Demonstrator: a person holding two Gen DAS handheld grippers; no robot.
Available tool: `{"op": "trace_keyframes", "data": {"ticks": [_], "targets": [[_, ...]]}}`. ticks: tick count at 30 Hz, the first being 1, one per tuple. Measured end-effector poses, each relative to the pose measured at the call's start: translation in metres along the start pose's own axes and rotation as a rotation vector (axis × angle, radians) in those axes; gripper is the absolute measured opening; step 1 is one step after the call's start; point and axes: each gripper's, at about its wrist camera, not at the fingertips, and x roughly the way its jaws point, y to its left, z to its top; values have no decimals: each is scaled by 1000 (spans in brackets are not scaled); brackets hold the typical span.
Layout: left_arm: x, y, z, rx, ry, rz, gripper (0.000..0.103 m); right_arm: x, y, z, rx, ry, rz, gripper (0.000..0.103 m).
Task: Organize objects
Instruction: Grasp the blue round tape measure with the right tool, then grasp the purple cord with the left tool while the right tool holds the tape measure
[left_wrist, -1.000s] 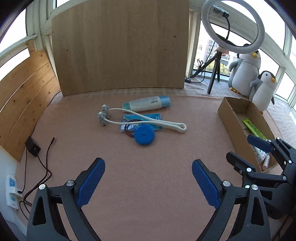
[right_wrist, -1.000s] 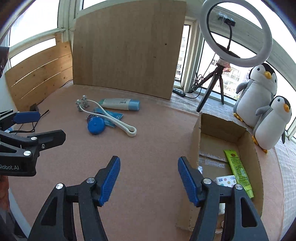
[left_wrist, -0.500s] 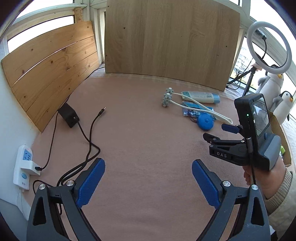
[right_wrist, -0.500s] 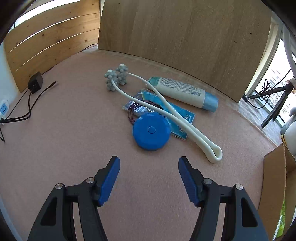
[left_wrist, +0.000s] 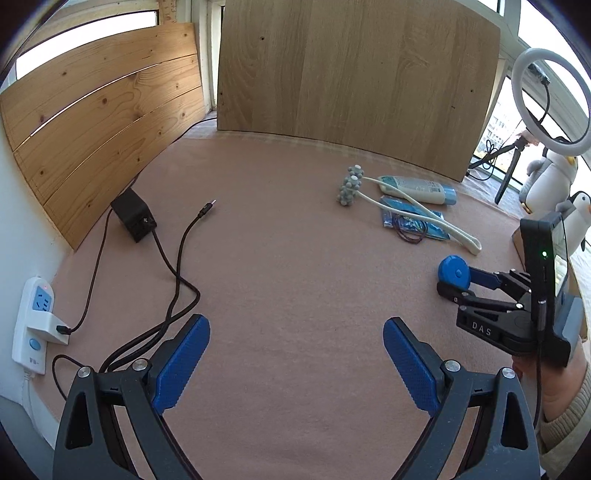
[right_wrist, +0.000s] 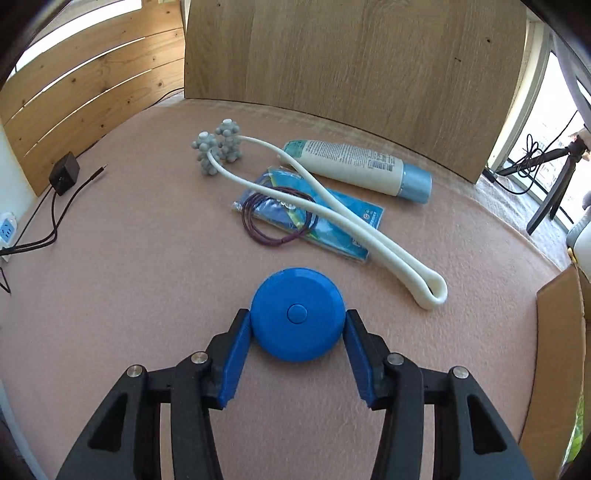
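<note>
Right gripper (right_wrist: 297, 341): black frame with ribbed blue pads, low centre of the right wrist view; pads closed against both sides of the blue round case (right_wrist: 297, 314).
Blue round case: smooth, disc-shaped, with a central button; in the left wrist view it sat at mid right (left_wrist: 454, 272), between the right gripper's fingers.
Left gripper (left_wrist: 296, 364): blue pads spread wide at the bottom of the frame, holding nothing, over bare mat.
Purple hair ties (right_wrist: 277, 218): thin loops lying on a flat blue packet (right_wrist: 334, 225), just beyond the case.
Massager (right_wrist: 325, 218): long cream loop crossing the packet, with knobbly grey rollers at its far end.
Lotion tube (right_wrist: 354, 166): cream body with pale blue cap, lying on its side, farthest back.
Cardboard box (right_wrist: 561, 325): edge at right of frame.
Mat (left_wrist: 280, 251): pinkish felt, open at centre; black adapter (left_wrist: 133, 218) and cable at left.
Backdrop: wooden panels (left_wrist: 354, 74) behind the mat.
</note>
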Motion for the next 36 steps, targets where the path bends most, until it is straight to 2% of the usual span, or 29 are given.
{"op": "trace_keyframes", "data": {"ticks": [4, 9, 12, 17, 20, 22, 24, 25, 27, 29, 33, 36], "targets": [[33, -38, 16, 57, -12, -43, 97, -22, -5, -38, 5, 25, -19, 46], [87, -95, 39, 124, -11, -94, 96, -49, -21, -80, 72, 46, -27, 46], [121, -123, 50, 148, 17, -117, 93, -61, -29, -100, 108, 50, -37, 46], [157, -149, 61, 162, 32, -84, 87, -75, -38, -123, 160, 40, -36, 46], [167, -156, 71, 165, 12, -70, 86, -79, -38, -128, 153, 28, -38, 46], [173, -160, 79, 184, 2, -66, 75, -79, -38, -129, 155, 22, -37, 46], [173, -160, 81, 192, -14, -73, 51, -79, -38, -128, 156, 17, -36, 46], [170, -159, 80, 198, -18, -76, 44, -79, -38, -128, 157, 15, -35, 46], [165, -156, 77, 223, -20, -77, 22, -79, -38, -129, 159, 11, -34, 46], [160, -155, 70, 231, -14, -87, 6, -79, -38, -128, 163, 8, -36, 46], [136, -138, 45, 223, -5, -96, 6, -79, -38, -128, 164, 5, -35, 46], [112, -123, 15, 219, 2, -106, 6, -79, -37, -128, 165, 3, -38, 46]]}}
